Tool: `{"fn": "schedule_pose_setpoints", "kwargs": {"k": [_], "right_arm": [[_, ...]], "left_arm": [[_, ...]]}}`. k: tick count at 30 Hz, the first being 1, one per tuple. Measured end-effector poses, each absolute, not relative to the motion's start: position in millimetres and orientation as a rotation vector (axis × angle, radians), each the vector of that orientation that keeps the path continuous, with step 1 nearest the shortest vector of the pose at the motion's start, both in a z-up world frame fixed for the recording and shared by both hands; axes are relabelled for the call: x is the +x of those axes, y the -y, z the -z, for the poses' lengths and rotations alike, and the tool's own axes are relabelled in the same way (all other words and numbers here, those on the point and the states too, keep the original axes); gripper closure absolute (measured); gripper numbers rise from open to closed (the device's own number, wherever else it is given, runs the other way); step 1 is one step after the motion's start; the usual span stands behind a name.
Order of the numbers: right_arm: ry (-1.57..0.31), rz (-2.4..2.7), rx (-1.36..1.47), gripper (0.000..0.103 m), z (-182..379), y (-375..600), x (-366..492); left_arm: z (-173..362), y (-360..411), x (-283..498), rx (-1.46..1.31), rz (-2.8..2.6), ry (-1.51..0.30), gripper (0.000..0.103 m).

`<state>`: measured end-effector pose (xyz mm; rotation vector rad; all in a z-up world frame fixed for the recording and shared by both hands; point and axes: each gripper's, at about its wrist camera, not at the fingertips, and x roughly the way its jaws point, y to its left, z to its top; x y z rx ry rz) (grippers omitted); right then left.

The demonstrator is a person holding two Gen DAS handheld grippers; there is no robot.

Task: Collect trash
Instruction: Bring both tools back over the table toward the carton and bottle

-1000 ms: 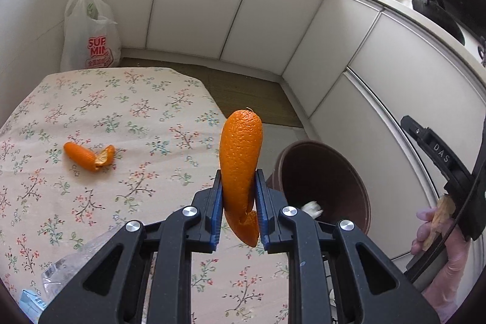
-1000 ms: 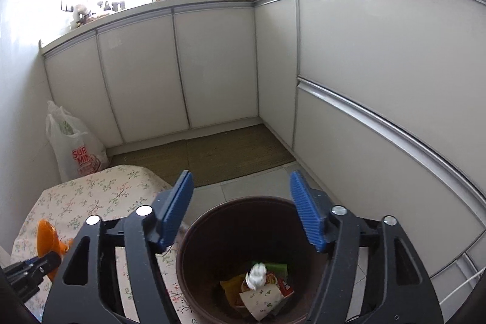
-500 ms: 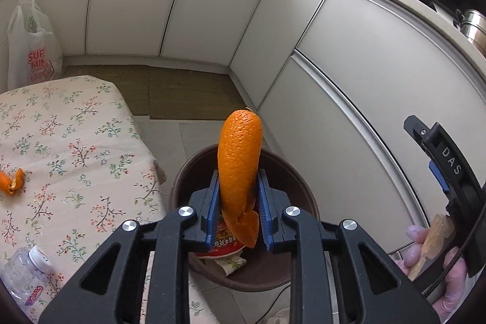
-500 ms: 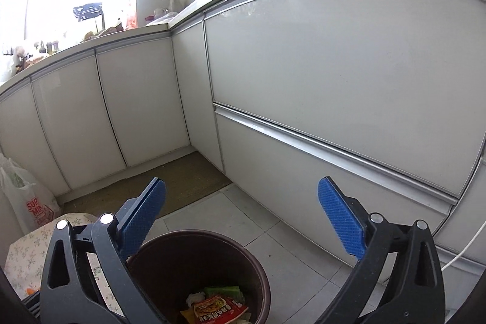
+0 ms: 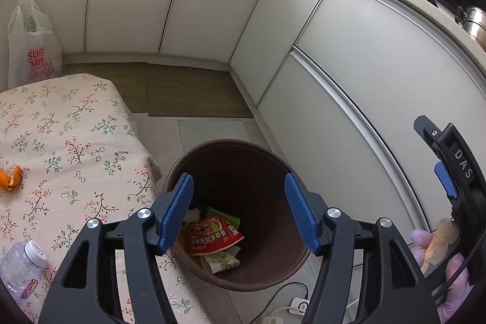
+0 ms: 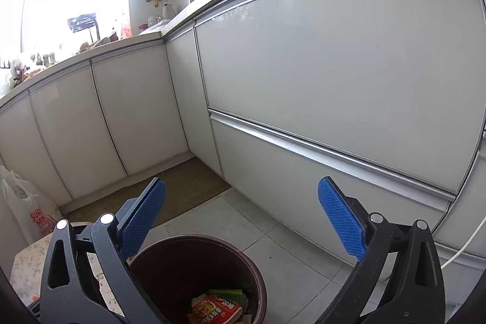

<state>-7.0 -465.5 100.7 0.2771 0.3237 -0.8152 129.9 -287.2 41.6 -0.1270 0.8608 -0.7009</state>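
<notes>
My left gripper is open and empty above the brown trash bin, which stands on the floor beside the table. Inside the bin lie a red snack wrapper and other scraps. A small orange peel piece lies on the floral tablecloth at the left. A clear plastic bottle lies near the table's front edge. My right gripper is open and empty, above and behind the bin; its body shows at the right of the left wrist view.
White kitchen cabinets wrap around the back and right. A white shopping bag stands in the far left corner. A brown mat covers the floor beyond the bin. A power strip and cables lie by the bin's base.
My left gripper has opened and the large orange peel it held is gone from the jaws. The right gripper has tilted up slightly and stays open.
</notes>
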Motion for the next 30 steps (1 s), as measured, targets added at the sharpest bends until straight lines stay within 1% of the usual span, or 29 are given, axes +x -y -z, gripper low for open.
{"fn": "schedule_pose_setpoints", "kwargs": {"k": [2,8,13,16,18,20,22,25,28,30], "right_arm": [[-0.289,0.814,0.267,0.007,-105,458,-12],[-0.117,0.803,0.228,0.007,-122,425,-36],[0.103,0.768,0.223,0.007,-133,387,-76],[0.146,0.707,0.333,0.007,-134,374,-92],[0.116,0.643,0.411,0.007,-129,370,-93],[0.035,0.594,0.430,0.007,-123,362,-82],[-0.066,0.539,0.396,0.007,-116,353,-61],[-0.164,0.463,0.332,0.006,-100,329,-43],[-0.254,0.380,0.262,0.007,-88,299,-28],[-0.329,0.325,0.221,0.006,-79,282,-15]], "left_arm": [[-43,280,126,-0.113,0.684,-0.854,0.033],[-46,244,104,-0.038,0.626,-0.808,0.023],[-44,197,86,0.028,0.560,-0.790,0.022],[-42,155,83,0.053,0.513,-0.822,0.022],[-40,125,82,0.070,0.478,-0.854,0.022],[-37,97,82,0.084,0.445,-0.885,0.022],[-34,62,81,0.091,0.406,-0.914,0.022],[-25,11,77,0.069,0.335,-0.945,0.022],[-9,-45,78,-0.043,0.206,-1.020,0.021],[4,-82,78,-0.203,0.139,-1.096,0.021]]}}
